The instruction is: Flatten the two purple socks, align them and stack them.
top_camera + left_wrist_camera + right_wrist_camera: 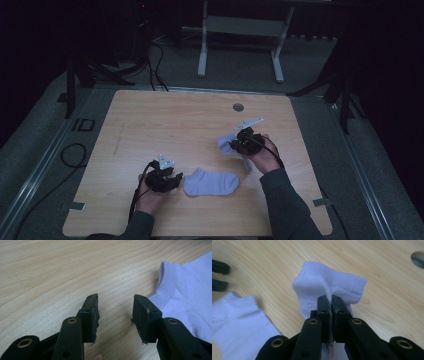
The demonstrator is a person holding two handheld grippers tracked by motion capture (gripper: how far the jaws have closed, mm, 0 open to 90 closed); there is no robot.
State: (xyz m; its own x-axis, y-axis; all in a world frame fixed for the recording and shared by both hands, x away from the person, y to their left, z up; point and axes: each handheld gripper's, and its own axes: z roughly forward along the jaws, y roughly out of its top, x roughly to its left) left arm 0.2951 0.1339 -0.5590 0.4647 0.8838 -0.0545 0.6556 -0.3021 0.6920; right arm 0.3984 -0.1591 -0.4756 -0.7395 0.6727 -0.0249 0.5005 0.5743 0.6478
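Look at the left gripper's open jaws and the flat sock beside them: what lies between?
Bare table wood separates the left gripper from the flat sock, as the left gripper view shows.

Light wood table (165, 120), grain running lengthwise; round grey grommet hole (238, 107) near far edge; grey floor (40, 135) around it; white metal stand (243, 30) beyond far edge; black cables (155, 65) behind far left corner

Soft matt knit cloth socks (211, 182) lie on a smooth, wood-grain table (165, 125).
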